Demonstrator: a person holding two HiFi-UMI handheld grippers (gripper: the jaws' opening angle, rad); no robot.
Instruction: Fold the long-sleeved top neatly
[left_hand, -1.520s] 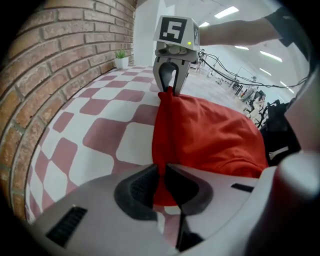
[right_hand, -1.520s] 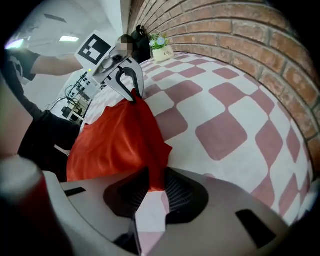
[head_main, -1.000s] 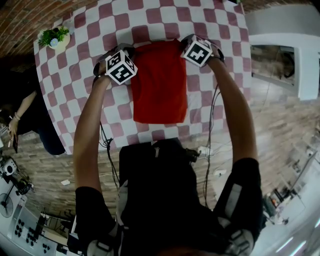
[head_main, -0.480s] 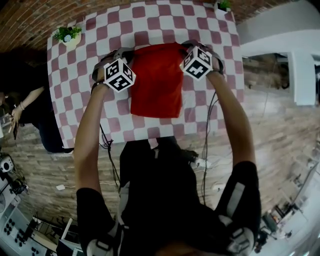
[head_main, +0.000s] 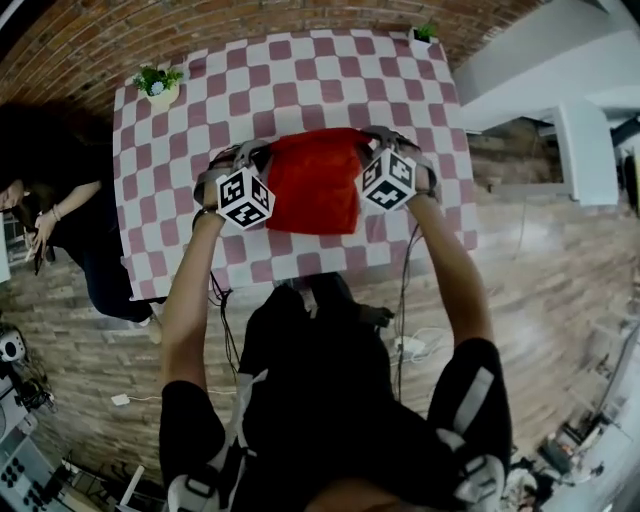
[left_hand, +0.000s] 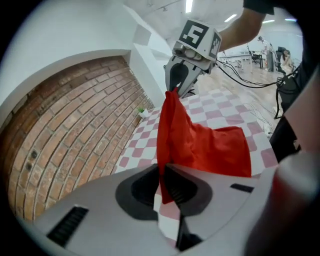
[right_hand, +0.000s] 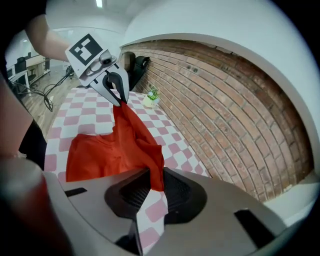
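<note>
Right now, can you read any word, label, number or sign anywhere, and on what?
No readable text anywhere.
Left cube and right cube: black-and-white square patterns only, no letters or digits.
Top and tablecloth: no print visible.

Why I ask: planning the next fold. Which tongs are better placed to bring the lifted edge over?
Neither alone, probably: left tongs and right tongs each pinch a lifted corner of the red top above the checked table, so both should move together.
</note>
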